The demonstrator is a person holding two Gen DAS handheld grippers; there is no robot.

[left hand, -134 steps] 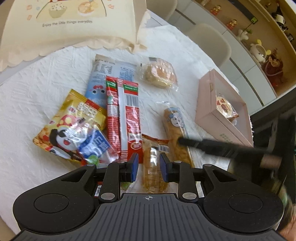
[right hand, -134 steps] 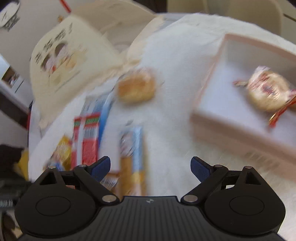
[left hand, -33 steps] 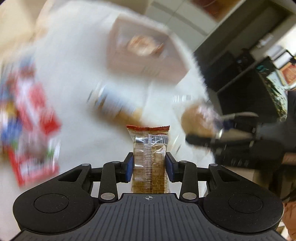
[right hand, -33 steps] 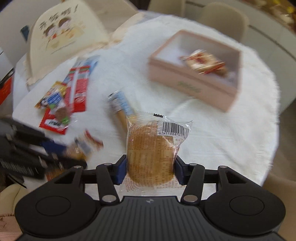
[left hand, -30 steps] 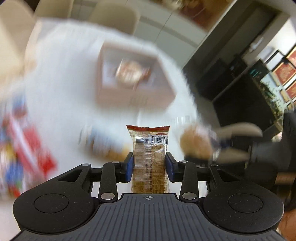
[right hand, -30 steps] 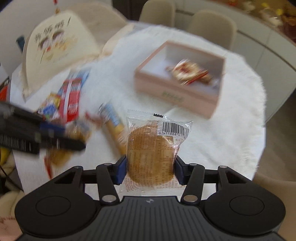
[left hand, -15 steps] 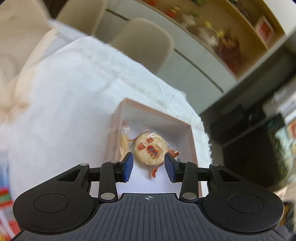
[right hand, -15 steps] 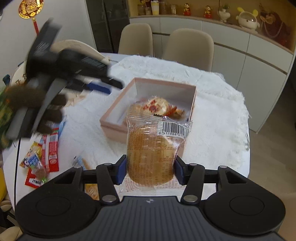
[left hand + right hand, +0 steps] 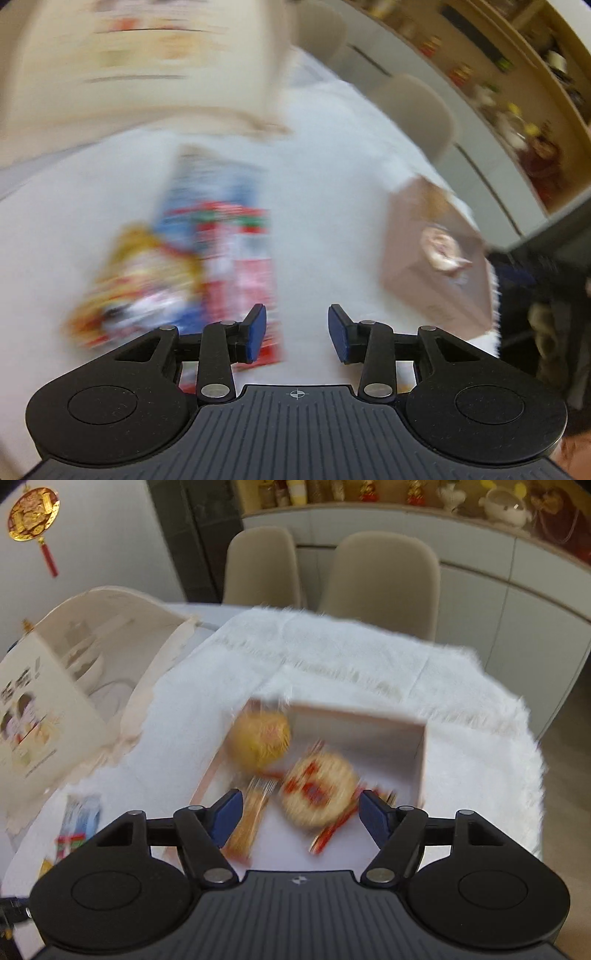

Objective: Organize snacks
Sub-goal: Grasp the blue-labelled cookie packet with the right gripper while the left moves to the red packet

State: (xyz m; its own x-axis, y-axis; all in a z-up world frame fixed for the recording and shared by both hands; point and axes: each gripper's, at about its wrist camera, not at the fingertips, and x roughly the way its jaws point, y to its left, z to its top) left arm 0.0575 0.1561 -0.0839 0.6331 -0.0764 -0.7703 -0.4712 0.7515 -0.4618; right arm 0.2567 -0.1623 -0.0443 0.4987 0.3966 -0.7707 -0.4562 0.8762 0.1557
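Here the left gripper (image 9: 296,334) stands partly open and empty at lower centre, over the white cloth (image 9: 325,192), with blurred snack packets (image 9: 192,266) to its left and the pink box (image 9: 436,266) at right. In the right wrist view the right gripper (image 9: 301,818) has just been opening, nothing between its pads; the round bun packet (image 9: 260,744) sits in the pink box's upper left, beside two other snacks.
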